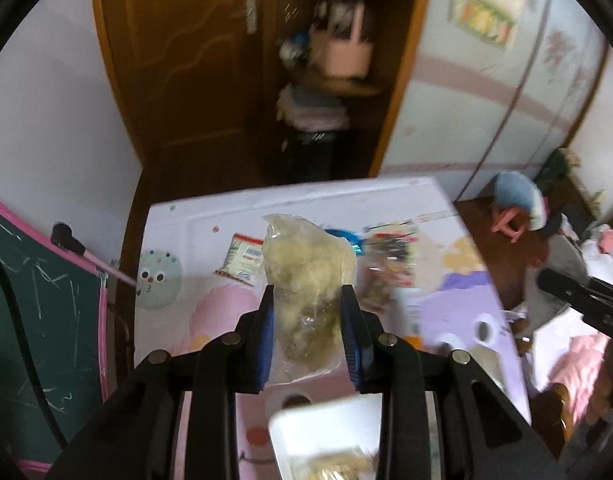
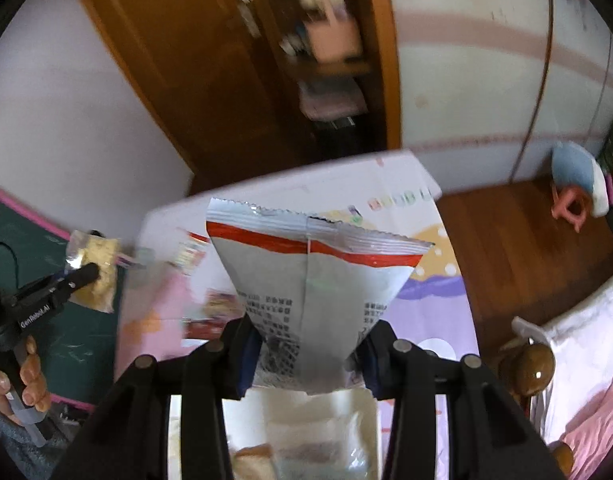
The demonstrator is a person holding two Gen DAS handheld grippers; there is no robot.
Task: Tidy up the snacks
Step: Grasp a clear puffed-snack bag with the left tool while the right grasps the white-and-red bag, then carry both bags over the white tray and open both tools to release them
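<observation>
My left gripper is shut on a clear bag of pale yellow snack and holds it above the table; both show at the left of the right wrist view, the bag hanging from the fingers. My right gripper is shut on a white and red snack packet held upright. A white box with snacks in it sits right below this gripper; it also shows in the left wrist view. More snack packets lie on the table.
The table has a pastel cartoon cover. A green chalkboard stands at the left. A wooden wardrobe is behind the table. A pink stool stands on the wooden floor at right; a bed is at the lower right.
</observation>
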